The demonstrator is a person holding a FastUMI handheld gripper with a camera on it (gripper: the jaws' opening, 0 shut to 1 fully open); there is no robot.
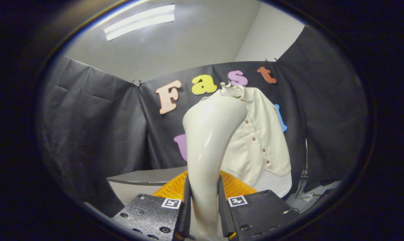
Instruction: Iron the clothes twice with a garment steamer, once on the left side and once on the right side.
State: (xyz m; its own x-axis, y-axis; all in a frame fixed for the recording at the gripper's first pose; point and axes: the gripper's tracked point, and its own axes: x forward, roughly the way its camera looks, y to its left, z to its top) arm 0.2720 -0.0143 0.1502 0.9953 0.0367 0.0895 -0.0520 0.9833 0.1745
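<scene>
The gripper point(203, 209) has both fingers pressed against the glossy cream plastic handle of a garment steamer point(210, 140), which stands upright between them and curves up and forward to a broader head. Just behind the fingers, low down, lies a ribbed orange plastic basket point(175, 187), resting on a grey table top point(145, 177). Beyond the steamer's head hangs a cream short-sleeved button-front shirt point(262, 140) with small reddish-brown buttons, its collar near the top of the black cloth wall point(95, 127). Part of the shirt is hidden behind the steamer. A thin dark cable point(304, 174) runs down the wall beside the shirt. A long ceiling light point(140, 21) glows above.
</scene>
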